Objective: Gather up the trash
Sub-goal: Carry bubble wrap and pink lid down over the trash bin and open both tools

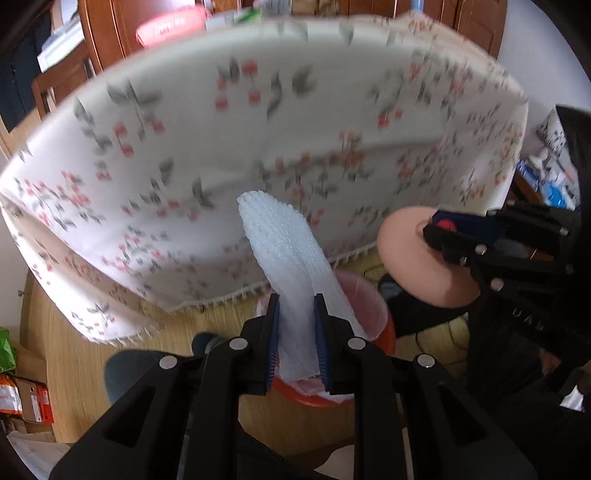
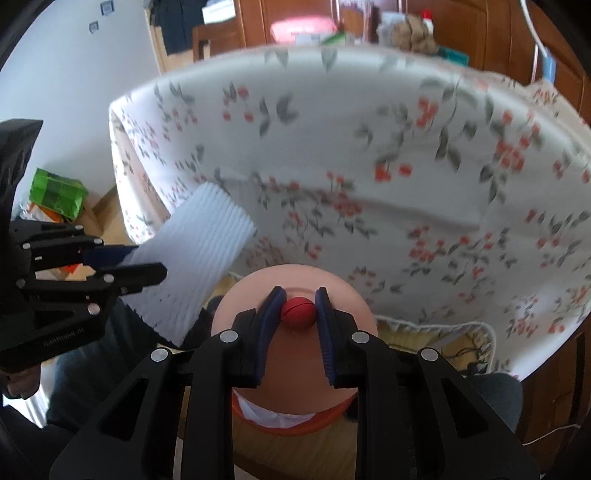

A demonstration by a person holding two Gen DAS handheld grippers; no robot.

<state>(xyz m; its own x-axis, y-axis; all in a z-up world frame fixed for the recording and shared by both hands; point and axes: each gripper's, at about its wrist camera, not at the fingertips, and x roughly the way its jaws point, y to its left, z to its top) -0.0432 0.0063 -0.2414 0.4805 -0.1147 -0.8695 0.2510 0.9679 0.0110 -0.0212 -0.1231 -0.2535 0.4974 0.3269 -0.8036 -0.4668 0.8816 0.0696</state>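
Note:
My left gripper is shut on a white ribbed foam sheet and holds it upright above an orange trash bin with a pink liner. The sheet also shows in the right wrist view, held by the left gripper. My right gripper is shut on the red knob of a peach round bin lid, held lifted above the orange bin. In the left wrist view the lid is at right, held by the right gripper.
A table with a floral cherry-print cloth fills the background, its fringe hanging just beyond the bin. Wooden cabinets and a pink box stand behind. A green bag and cartons lie on the wooden floor at left.

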